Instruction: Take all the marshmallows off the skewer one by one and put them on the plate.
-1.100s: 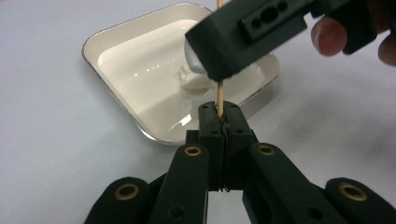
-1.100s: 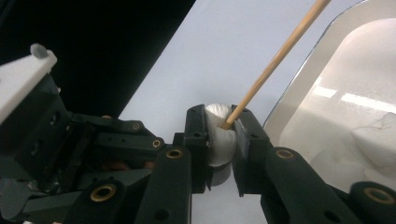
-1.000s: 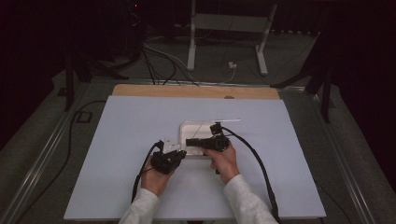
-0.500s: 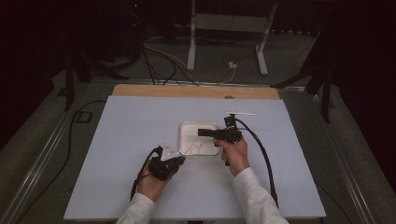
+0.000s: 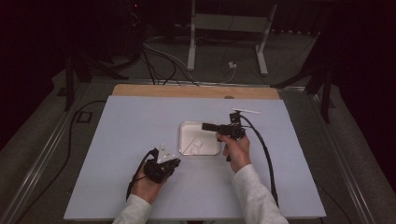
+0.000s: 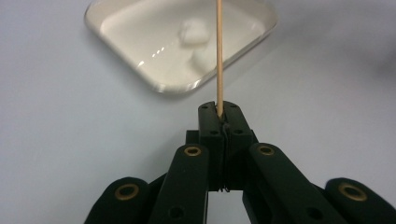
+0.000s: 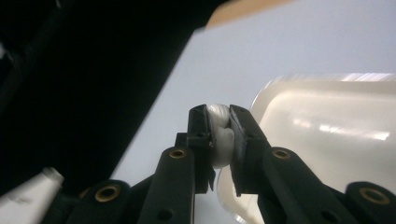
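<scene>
Work in hand: threading a marshmallow onto a wooden skewer, judged from what the two grippers hold.
Left gripper [image 6: 219, 112]: jaws pressed narrow on the butt end of the skewer [image 6: 218, 51]; seen from above, it sits low on the table [image 5: 116, 121], near the person's edge, short of the tray [image 5: 183, 126].
Right gripper [image 7: 219, 123]: jaws pinched on a soft white marshmallow [image 7: 220, 135], which bulges between them; from above it hangs over the tray's far right rim.
Skewer axis: long and straight, running away from the left jaws toward the tray, its shaft crossing over the tray's near rim.
Tray contents: two more white marshmallows [image 6: 194, 32] lying loose inside.
Governing relation: the held marshmallow lies beyond and to the right of the skewer's free tip, apart from it; the tip itself cannot be made out.
Nearer hand: the right, already carrying the piece.
Coming move, as a judgement: marshmallow centre brought onto the skewer's line, then pushed along that axis.
</scene>
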`<state>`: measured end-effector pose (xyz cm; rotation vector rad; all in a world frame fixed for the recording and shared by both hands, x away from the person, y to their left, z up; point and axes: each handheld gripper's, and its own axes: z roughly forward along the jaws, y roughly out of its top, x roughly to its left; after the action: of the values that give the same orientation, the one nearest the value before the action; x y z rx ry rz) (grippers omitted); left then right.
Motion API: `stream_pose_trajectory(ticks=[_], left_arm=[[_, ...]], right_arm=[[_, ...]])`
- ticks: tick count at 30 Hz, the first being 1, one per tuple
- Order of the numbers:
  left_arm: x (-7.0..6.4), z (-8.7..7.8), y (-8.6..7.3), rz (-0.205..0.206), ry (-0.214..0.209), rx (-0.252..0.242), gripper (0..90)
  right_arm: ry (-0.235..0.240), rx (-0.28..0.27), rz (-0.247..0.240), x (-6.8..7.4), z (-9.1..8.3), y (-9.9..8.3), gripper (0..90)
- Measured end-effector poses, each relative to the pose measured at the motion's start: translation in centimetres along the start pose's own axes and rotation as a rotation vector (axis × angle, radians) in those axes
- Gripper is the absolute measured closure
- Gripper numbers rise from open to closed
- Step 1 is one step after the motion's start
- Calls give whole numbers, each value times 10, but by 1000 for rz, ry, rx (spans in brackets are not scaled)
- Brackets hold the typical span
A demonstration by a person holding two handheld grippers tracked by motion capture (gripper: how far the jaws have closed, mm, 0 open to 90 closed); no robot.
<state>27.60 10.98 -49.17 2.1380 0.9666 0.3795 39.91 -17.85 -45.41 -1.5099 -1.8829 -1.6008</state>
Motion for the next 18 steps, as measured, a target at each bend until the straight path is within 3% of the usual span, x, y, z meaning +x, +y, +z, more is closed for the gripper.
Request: stream_pose_trajectory(ticks=[5,15,18], left_arm=[[9,-8,0,-46,9,-35,900],[7,-8,8,-81,1,-74,900],[9,-9,11,-91,-3,-85,900]], right_arm=[[-61,7,-59,-1,-14,7,799],[-237,91,-176,-9,1,-1,767],[-252,112,-172,-13,6,-3,758]])
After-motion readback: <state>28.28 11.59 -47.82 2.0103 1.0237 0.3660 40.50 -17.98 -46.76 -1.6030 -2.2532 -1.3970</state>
